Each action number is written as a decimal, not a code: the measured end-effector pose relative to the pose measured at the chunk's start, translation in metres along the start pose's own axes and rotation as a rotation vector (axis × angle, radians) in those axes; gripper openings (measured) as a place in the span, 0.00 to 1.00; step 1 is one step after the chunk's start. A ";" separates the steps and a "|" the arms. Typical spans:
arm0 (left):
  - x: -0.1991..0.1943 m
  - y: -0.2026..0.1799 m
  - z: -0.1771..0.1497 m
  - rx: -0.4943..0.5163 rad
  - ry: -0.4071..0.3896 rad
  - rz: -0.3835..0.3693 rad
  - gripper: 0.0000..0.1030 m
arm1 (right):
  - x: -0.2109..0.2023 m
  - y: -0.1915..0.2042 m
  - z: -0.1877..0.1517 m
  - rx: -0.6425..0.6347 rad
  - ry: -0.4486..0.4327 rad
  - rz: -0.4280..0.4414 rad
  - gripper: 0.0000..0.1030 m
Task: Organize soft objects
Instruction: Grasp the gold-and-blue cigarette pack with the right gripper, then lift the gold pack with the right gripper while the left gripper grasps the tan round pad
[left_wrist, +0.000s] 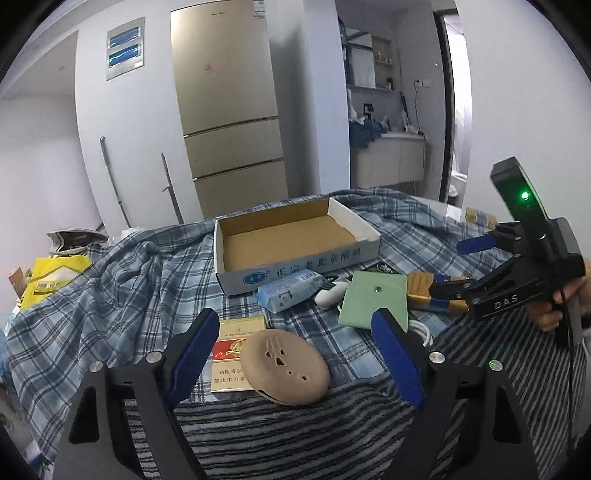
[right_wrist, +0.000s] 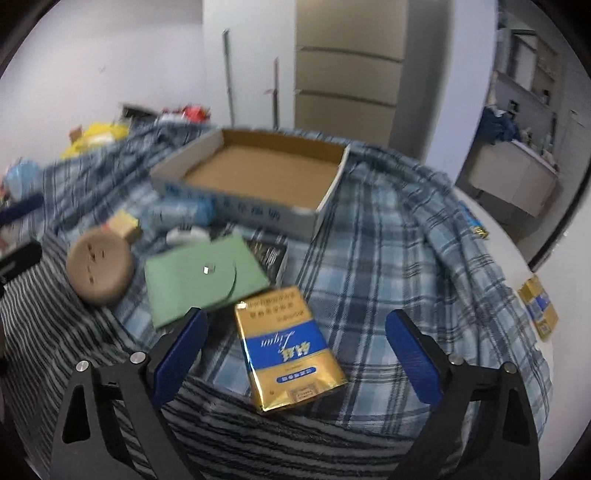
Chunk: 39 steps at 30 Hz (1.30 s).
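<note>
An empty open cardboard box (left_wrist: 295, 240) (right_wrist: 258, 177) sits on a blue plaid cloth (left_wrist: 110, 288) (right_wrist: 388, 229). In front of it lie a blue tissue pack (left_wrist: 291, 293), a green pouch (left_wrist: 373, 301) (right_wrist: 201, 278), a tan round pad (left_wrist: 286, 369) (right_wrist: 99, 267) and a gold-and-red packet (left_wrist: 232, 350). My left gripper (left_wrist: 295, 350) is open, with the tan pad between its fingers. My right gripper (right_wrist: 295, 347) (left_wrist: 458, 266) is open around a gold-and-blue packet (right_wrist: 290, 349) (left_wrist: 428, 295) lying on the cloth.
A striped grey cloth (left_wrist: 295, 435) (right_wrist: 44, 325) covers the near table. A white object (left_wrist: 330, 295) and a dark packet (right_wrist: 267, 254) lie by the green pouch. More gold-and-blue packets (right_wrist: 539, 306) lie at the right table edge. Yellow bags (left_wrist: 51, 277) sit at the left.
</note>
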<state>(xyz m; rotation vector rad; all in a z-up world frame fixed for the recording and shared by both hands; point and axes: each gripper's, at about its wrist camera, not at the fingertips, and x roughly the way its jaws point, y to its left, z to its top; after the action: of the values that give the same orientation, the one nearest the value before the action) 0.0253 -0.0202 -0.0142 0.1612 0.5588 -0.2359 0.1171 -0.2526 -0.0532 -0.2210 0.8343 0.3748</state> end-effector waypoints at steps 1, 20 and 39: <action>0.001 0.001 -0.001 -0.002 0.004 -0.006 0.84 | 0.004 0.001 0.000 -0.010 0.013 0.004 0.90; 0.011 0.018 -0.011 0.031 0.067 -0.030 0.84 | -0.016 0.002 -0.001 0.115 0.006 -0.068 0.51; 0.048 0.002 -0.008 0.360 0.318 -0.110 0.86 | -0.033 0.045 0.038 0.159 -0.148 -0.036 0.51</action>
<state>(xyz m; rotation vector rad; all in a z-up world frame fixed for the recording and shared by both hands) 0.0608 -0.0249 -0.0465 0.5244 0.8392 -0.4215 0.1046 -0.2060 -0.0057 -0.0597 0.7091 0.2861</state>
